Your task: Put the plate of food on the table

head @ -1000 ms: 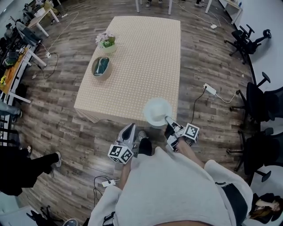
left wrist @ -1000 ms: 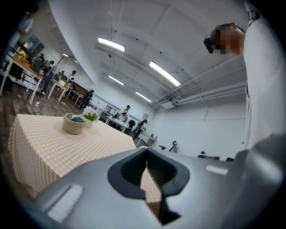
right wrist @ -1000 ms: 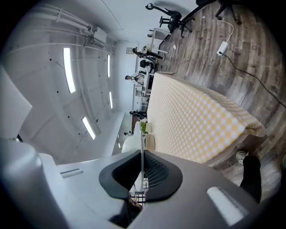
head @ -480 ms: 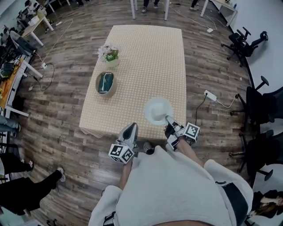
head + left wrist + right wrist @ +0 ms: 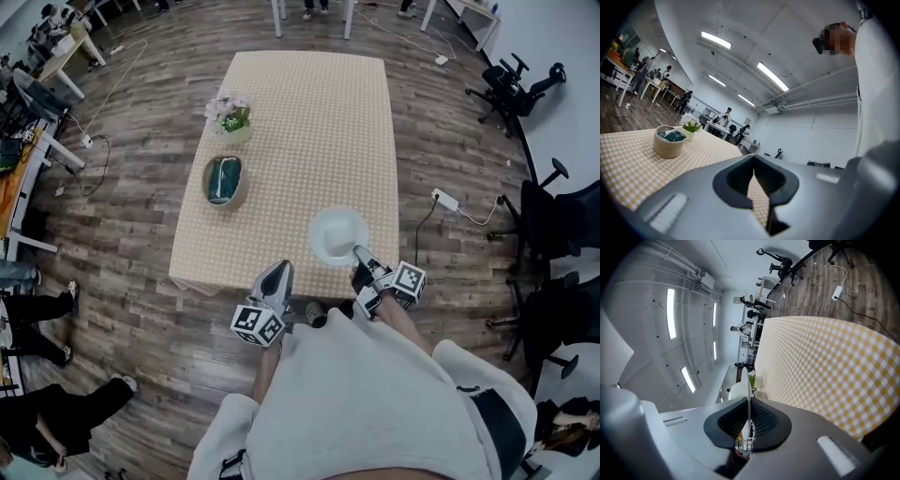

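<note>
My right gripper (image 5: 357, 251) is shut on the near rim of a white plate (image 5: 337, 234). The plate hangs level over the near right corner of the table (image 5: 309, 112), which has a yellow checked cloth. In the right gripper view the plate (image 5: 748, 390) shows edge-on as a thin white line pinched between the pads, above the cloth (image 5: 825, 362). I cannot make out any food on it. My left gripper (image 5: 276, 272) hovers by the table's near edge with its fingers together and nothing between them; its own view looks low across the cloth (image 5: 628, 164).
A tan bowl with something green in it (image 5: 223, 180) and a small flower pot (image 5: 229, 114) stand on the table's left side. Office chairs (image 5: 553, 220) line the right. A power strip with a cable (image 5: 443, 199) lies on the floor. Desks and people's legs (image 5: 37, 305) are at left.
The view has closed in on the table. The plate, which overhung the near edge, now sits over the cloth. Both grippers keep their grip and pose. People at left have walked on.
</note>
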`<state>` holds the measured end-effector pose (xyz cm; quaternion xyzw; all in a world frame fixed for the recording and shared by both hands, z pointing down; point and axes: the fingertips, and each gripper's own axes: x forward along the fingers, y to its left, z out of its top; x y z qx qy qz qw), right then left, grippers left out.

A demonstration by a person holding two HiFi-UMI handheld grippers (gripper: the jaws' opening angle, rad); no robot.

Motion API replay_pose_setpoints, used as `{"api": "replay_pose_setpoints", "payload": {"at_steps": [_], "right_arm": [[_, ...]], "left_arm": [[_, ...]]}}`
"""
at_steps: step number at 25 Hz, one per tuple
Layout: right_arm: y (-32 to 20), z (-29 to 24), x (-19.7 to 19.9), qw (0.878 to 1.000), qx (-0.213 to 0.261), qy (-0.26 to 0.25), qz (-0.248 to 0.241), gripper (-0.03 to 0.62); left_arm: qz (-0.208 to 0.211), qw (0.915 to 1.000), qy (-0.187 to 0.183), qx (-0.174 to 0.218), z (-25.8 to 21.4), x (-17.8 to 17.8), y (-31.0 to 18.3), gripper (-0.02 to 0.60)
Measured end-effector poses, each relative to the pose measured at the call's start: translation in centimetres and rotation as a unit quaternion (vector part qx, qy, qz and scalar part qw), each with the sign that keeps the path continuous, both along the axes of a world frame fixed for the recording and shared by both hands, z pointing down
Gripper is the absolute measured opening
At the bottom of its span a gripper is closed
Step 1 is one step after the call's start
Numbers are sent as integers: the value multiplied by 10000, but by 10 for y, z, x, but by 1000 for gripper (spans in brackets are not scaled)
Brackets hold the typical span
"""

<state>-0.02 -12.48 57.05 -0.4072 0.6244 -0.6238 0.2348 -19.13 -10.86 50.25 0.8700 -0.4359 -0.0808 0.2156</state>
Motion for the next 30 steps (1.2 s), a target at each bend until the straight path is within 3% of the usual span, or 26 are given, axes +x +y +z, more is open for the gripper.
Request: {"api": "replay_pose_setpoints", "payload": {"at_steps": [15,24,30], "right_arm": [[-22,3,17,9999,78,-93,-85,11],[-48,0,61,9996,85,-208,-154,9],[-42,16,71,9993,-203,-151,-259,9]], "left_arm": [[-26,9998,-168,64,2,21,-20,8],[-158,9996,-219,16,-6,64,-42,8],[-194,9993,-207,-254,7,79,-37,8]]}}
